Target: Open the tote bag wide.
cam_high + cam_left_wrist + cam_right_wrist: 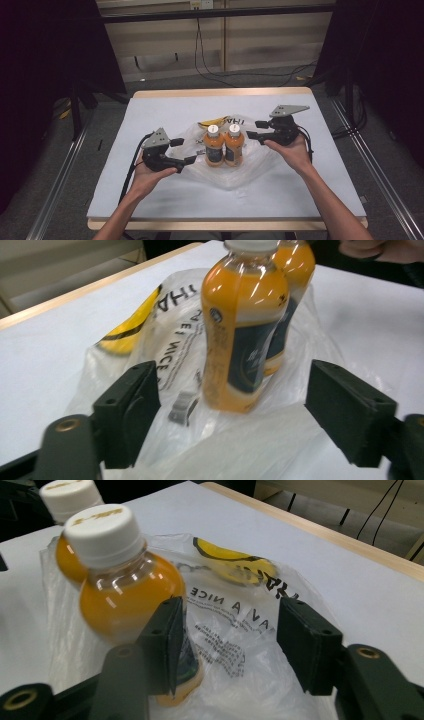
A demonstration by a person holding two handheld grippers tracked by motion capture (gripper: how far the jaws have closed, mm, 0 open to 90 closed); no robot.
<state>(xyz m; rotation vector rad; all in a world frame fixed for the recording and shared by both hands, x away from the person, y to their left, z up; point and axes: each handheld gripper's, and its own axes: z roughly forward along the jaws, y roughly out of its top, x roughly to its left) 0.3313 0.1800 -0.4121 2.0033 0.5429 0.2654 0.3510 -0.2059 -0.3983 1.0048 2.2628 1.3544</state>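
A: Start at the left. What is the left hand-held gripper (186,151) doing?

B: It sits low at the left edge of the bag (250,167), held in the left hand (150,175). Its jaws stand apart with nothing pressed between them. In the left gripper view the near bottle (242,340) stands beyond the two jaws, in the gap but clear of both pads.

A: And the bottles themselves?

B: Two of them, upright and touching side by side, in the middle of the tabletop (165,200). The left bottle (214,146) and the right bottle (234,145) both hold orange liquid, carry dark labels and have white caps. They stand on the clear plastic bag, which lies crumpled and flat under and around them. The bag has black lettering and a yellow mark (212,121) at its far side.

A: Then the right side?

B: The right hand-held gripper (255,129) hangs just to the right of the right bottle, a little higher up the picture, in the right hand (292,150). Its jaws are parted too and hold nothing. In the right gripper view the near bottle (125,590) shows at the left, partly in front of the left jaw, and the printed bag lies between the jaws.

A: Does either gripper touch a bottle?

B: The left one doesn't; for the right I cannot tell.
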